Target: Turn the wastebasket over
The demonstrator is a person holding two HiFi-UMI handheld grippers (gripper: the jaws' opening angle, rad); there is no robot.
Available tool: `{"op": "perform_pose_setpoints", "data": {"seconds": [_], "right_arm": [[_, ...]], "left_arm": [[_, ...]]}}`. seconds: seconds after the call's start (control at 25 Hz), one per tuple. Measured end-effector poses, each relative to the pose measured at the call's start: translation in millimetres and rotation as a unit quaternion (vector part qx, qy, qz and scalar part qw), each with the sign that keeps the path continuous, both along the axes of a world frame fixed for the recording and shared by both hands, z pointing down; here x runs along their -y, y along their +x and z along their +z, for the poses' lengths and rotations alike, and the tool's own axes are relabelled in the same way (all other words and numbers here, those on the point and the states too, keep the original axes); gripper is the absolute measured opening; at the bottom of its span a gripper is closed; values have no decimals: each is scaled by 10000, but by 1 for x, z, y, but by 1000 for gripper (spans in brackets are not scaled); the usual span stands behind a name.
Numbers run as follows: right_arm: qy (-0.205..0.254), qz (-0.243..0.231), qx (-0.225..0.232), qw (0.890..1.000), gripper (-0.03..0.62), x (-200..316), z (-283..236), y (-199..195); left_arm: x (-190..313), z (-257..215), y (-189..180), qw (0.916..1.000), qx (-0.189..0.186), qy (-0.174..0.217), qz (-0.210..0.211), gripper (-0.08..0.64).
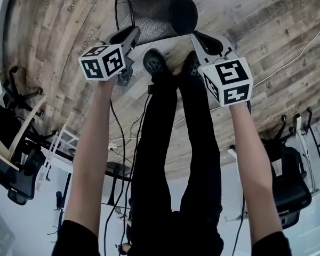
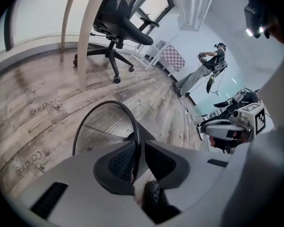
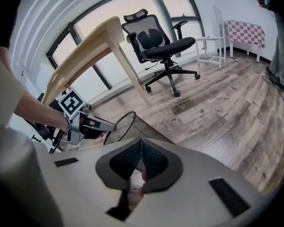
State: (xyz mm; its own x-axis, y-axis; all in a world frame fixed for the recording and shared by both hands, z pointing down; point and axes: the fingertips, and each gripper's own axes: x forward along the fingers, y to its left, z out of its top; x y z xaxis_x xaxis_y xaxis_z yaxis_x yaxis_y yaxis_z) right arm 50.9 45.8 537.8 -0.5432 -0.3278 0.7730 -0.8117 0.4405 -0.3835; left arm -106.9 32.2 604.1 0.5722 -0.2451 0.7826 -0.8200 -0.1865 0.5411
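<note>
Both arms reach forward and down. Left gripper [image 1: 132, 33] jaws sit slightly apart, straddling the rim of the wastebasket [image 1: 157, 15], which lies sideways on the wood floor [image 1: 266, 31]. Right gripper [image 1: 196, 36] is clenched, empty, at its base end.

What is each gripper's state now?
Left gripper: open, basket rim between its jaws.
Right gripper: closed; whether it holds the basket cannot be told.

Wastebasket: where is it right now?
In the head view the wastebasket is on its side at top centre over the wood floor, between the left gripper and right gripper, beyond the person's shoes.
</note>
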Motion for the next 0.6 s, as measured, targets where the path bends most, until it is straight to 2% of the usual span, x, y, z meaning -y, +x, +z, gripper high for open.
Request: {"op": "perform_pose_setpoints", "data": {"seconds": [0.4, 0.6], "right_arm": [[-187, -2, -212, 9996, 33, -7, 22, -4], [-405, 59, -476, 9980, 34, -13, 50, 4]], "left_arm": [[-8, 21, -37, 9987, 347, -105, -349, 53], [-18, 34, -49, 9978, 603, -170, -233, 54]]}}
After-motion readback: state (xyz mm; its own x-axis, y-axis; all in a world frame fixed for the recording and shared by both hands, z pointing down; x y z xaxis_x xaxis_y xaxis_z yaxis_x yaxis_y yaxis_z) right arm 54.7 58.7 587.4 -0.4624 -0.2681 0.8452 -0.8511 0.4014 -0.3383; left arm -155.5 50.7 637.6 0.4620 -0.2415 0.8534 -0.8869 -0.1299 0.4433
